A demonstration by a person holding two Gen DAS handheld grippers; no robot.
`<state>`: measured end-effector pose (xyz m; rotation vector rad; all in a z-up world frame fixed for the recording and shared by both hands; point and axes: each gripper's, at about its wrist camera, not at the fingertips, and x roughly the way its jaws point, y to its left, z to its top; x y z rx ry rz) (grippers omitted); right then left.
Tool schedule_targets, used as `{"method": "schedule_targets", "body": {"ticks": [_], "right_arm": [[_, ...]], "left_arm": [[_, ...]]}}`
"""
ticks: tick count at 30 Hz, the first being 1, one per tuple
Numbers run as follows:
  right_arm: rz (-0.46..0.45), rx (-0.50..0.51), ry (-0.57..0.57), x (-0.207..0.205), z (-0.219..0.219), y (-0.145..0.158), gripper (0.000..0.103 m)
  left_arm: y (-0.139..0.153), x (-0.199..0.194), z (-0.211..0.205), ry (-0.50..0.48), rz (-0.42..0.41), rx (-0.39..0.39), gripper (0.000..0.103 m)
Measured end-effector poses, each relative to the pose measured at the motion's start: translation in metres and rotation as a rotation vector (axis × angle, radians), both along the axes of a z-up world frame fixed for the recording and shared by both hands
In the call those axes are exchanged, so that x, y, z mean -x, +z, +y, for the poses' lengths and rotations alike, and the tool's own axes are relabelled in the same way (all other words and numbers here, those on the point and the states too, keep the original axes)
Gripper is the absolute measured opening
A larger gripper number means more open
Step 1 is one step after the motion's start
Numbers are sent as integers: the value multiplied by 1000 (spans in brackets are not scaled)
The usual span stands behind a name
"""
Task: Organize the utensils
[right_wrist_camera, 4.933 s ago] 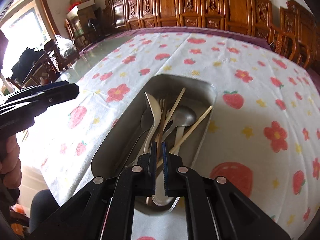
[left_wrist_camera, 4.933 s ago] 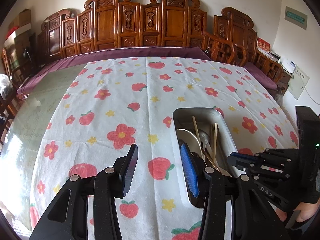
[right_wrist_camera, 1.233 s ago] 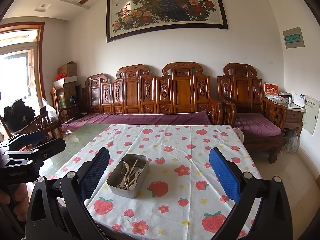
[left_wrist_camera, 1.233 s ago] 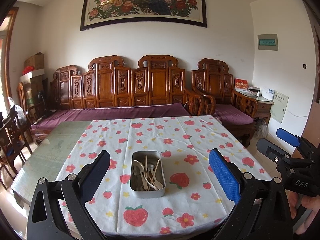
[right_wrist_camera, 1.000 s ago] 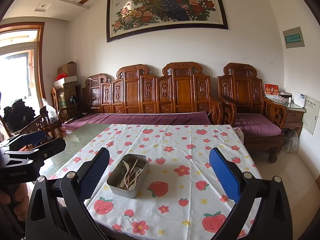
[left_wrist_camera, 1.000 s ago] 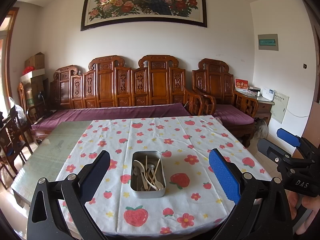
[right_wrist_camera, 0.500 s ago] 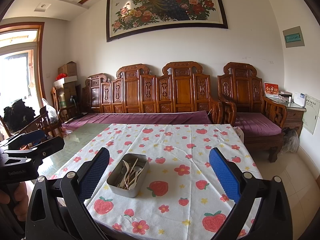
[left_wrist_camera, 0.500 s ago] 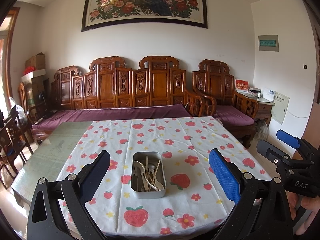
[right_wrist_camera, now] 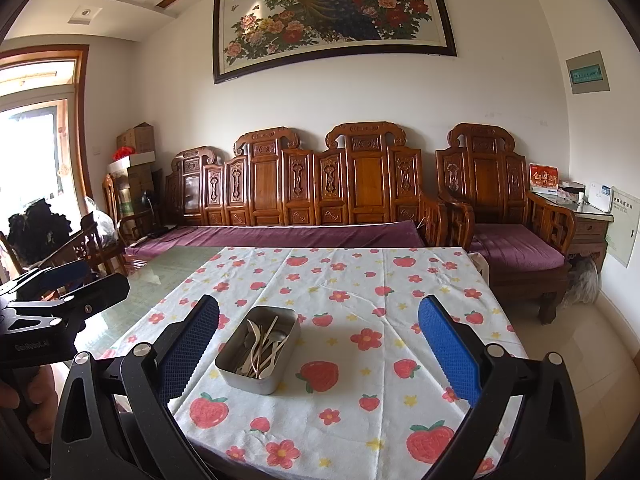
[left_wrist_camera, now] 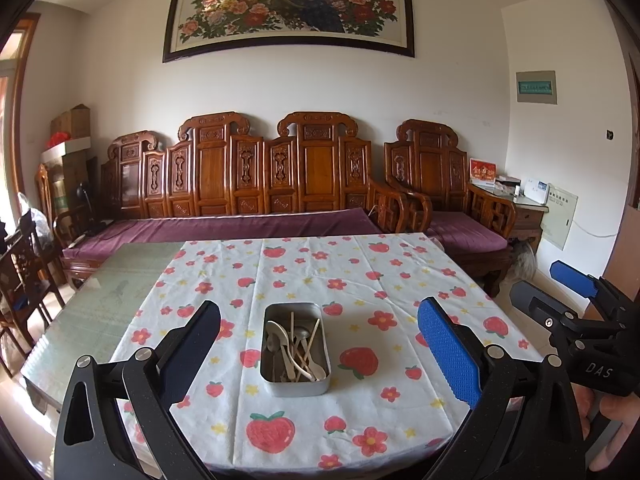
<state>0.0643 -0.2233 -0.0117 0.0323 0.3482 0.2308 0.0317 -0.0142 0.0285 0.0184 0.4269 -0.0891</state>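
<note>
A metal tin (left_wrist_camera: 295, 385) stands on the strawberry-print tablecloth (left_wrist_camera: 360, 280). It holds several spoons (left_wrist_camera: 276, 330) and wooden chopsticks (left_wrist_camera: 312, 338). The tin also shows in the right wrist view (right_wrist_camera: 244, 378). My left gripper (left_wrist_camera: 320, 344) is wide open and empty, held back from the table's near edge. My right gripper (right_wrist_camera: 318, 340) is wide open and empty, also back from the table. The right gripper shows at the right of the left wrist view (left_wrist_camera: 576, 300). The left gripper shows at the left of the right wrist view (right_wrist_camera: 60, 292).
A carved wooden sofa with purple cushions (left_wrist_camera: 240, 228) runs behind the table. An armchair (left_wrist_camera: 452, 216) and a side table (left_wrist_camera: 520, 208) stand at the right. The bare glass tabletop (left_wrist_camera: 100, 300) lies left of the cloth. Wooden chairs (left_wrist_camera: 24, 272) stand at the far left.
Since 4.9 s ago both grippers pulled far back from the tin and opened wide; the right one had been shut over the tin. In the last second nothing has visibly moved.
</note>
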Motion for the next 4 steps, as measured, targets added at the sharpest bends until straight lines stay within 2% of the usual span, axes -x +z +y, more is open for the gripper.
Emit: {"method": "schedule_targets", "body": {"ticks": [4], "right_arm": [[1,0,1,0,0,0,100]], "left_arm": [[0,1,0,4,-1,6,95]]}}
